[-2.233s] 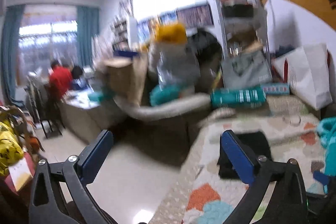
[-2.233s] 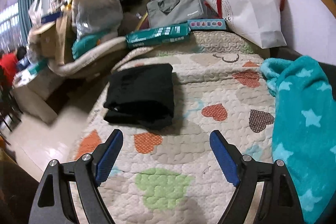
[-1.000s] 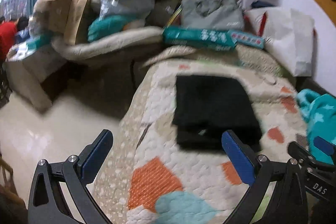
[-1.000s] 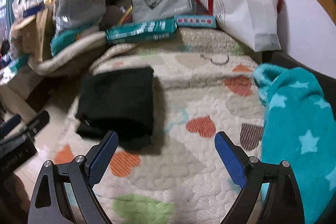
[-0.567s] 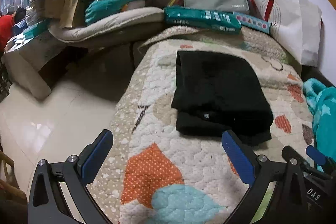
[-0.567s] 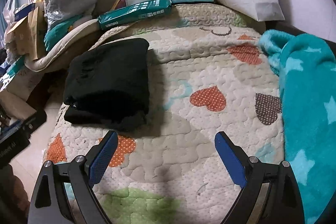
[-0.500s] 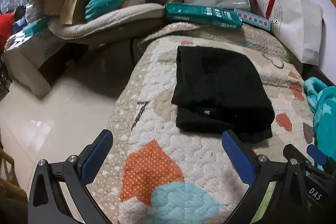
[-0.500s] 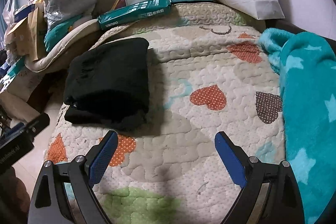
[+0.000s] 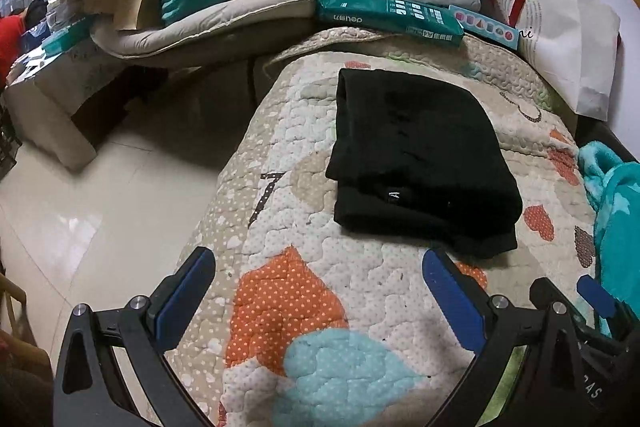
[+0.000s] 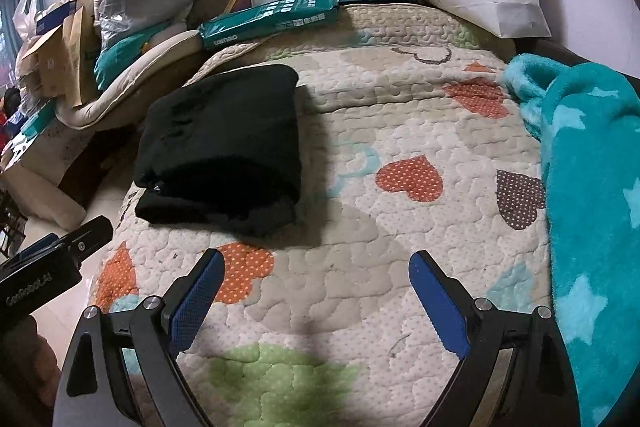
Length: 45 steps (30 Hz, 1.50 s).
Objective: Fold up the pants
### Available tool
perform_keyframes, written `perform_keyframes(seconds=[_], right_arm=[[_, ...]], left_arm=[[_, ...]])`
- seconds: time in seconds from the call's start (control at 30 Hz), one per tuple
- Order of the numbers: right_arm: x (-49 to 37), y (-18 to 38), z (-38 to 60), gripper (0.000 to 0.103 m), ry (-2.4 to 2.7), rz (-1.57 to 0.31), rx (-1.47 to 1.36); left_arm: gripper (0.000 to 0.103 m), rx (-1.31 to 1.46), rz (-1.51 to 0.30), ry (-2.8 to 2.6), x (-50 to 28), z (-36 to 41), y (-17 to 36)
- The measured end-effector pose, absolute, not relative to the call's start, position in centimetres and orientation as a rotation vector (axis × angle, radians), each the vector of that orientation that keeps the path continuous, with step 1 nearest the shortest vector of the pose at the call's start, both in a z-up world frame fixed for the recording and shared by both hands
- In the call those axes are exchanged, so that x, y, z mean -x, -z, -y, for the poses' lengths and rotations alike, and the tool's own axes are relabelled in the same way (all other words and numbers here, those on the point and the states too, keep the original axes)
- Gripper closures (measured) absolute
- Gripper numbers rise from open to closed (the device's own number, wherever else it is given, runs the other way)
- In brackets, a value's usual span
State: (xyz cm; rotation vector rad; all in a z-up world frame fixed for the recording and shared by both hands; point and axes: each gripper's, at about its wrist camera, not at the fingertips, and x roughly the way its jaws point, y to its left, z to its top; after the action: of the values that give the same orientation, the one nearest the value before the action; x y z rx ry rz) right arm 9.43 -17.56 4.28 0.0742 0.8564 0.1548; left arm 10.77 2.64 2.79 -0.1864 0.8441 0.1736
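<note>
From the left wrist view, the left gripper (image 9: 316,263) stands wide open with nothing in it, hovering over the quilt (image 9: 288,307) of the bed; the pants (image 9: 416,155), black and already folded into a squat stack of layers, lie ahead of it and a little to its right, flat on the quilt; a small pale mark shows on the nearer edge, and the bottom layer pokes out past the upper ones at the near right corner; the floor (image 9: 100,211) drops away to the gripper's left, and the tip of the right gripper (image 9: 596,297) peeks in at the lower right.

From the right wrist view, the right gripper (image 10: 314,261) is likewise spread wide and empty, above the quilt (image 10: 400,247); the pants (image 10: 224,143) sit ahead and to its left, apart from both fingers; a teal star blanket (image 10: 592,187) lies along its right, seen here in full while the other view catches only an edge; the body of the left gripper (image 10: 52,259) shows at the far left.

The cloth looks soft, limp and light, likely to sag and slide apart if pinched by one layer; a hold on the near folded edge, through all layers at both corners, seems safest.
</note>
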Motion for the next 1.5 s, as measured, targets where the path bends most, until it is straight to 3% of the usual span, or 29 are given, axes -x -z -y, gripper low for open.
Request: perform_keyframes(seconds=[1.5], right_arm=[[-8.6,-3.6,15.3,0.007,-0.229,-0.870,-0.031]], left_arm=[[0.000,0.213,-0.952,-0.136,-11.1,-1.8,-1.5]])
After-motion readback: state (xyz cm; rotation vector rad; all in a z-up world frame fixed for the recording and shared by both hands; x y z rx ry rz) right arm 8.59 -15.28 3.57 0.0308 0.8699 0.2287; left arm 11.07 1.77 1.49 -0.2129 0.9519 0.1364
